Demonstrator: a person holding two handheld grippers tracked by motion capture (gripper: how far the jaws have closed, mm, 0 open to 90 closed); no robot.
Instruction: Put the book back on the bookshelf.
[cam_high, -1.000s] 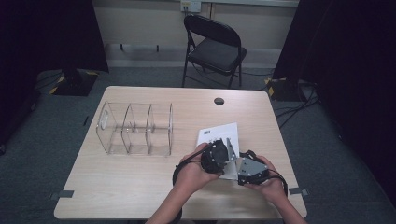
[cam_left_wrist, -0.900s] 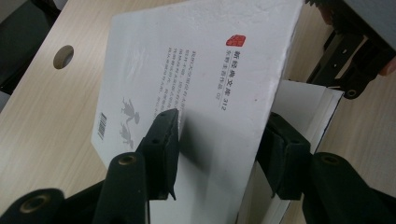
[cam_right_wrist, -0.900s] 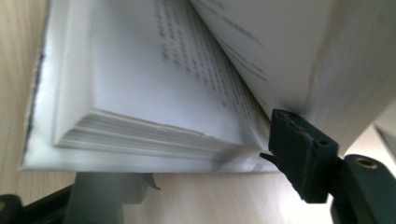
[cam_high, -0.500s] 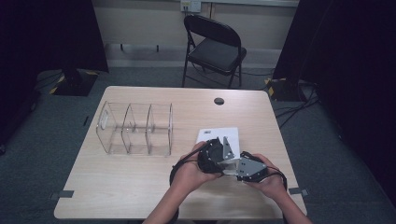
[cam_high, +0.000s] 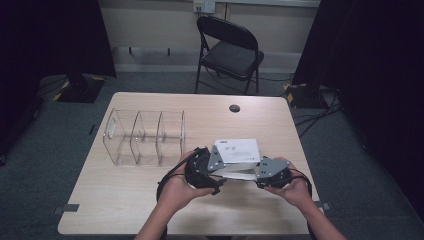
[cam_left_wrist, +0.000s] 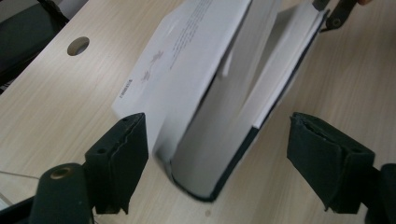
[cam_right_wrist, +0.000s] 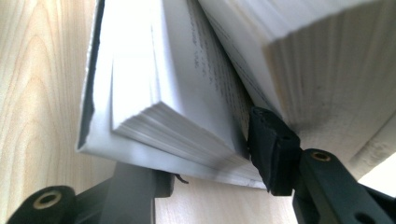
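The left gripper (cam_left_wrist: 219, 154) has just been opening; its jaws now stand apart on either side of the book's (cam_left_wrist: 205, 93) spine without pressing it. The right gripper (cam_right_wrist: 210, 163) has been closing and now clamps a wad of pages and the back cover at the far edge. A second ago the book lay flat on the bench (cam_high: 150, 205); now its right side is raised. The hold seems handed over, likely for moving the book to the clear rack (cam_high: 145, 137).
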